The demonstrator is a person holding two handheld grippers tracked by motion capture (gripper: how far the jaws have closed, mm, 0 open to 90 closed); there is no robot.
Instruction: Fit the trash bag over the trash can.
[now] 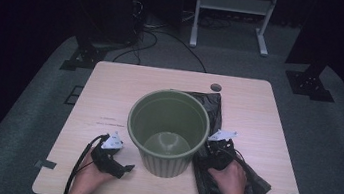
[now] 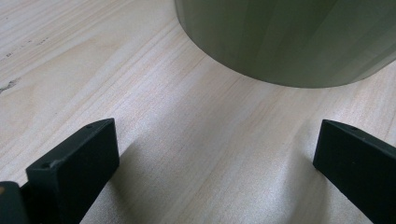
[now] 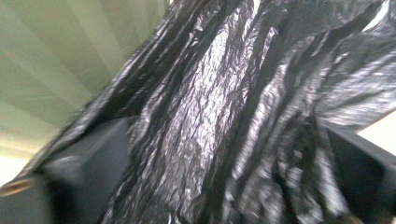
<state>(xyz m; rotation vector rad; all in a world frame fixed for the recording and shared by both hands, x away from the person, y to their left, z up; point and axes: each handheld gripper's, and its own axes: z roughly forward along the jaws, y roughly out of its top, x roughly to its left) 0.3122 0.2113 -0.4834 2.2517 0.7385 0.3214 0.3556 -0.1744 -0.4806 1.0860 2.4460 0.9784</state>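
Observation:
An empty olive-green ribbed bin (image 1: 166,163) stands upright in the middle of the table; its wall is close ahead in the left gripper view (image 2: 289,37). A crumpled black plastic bag (image 1: 215,108) lies flat on the table, running from behind the bin down its right side. My left gripper (image 1: 126,168) rests on the table left of the bin's base, its jaws wide open on bare wood (image 2: 215,158). My right gripper (image 1: 213,154) sits on the bag beside the bin. Its jaws stand wide with folds of the bag (image 3: 224,107) between them (image 3: 229,177), next to the bin wall (image 3: 56,60).
The light wooden table (image 1: 258,113) has a round cable hole (image 1: 216,87) at the back and tape marks at the front corners (image 1: 45,164). A white stand (image 1: 232,4) and cables lie on the dark floor behind.

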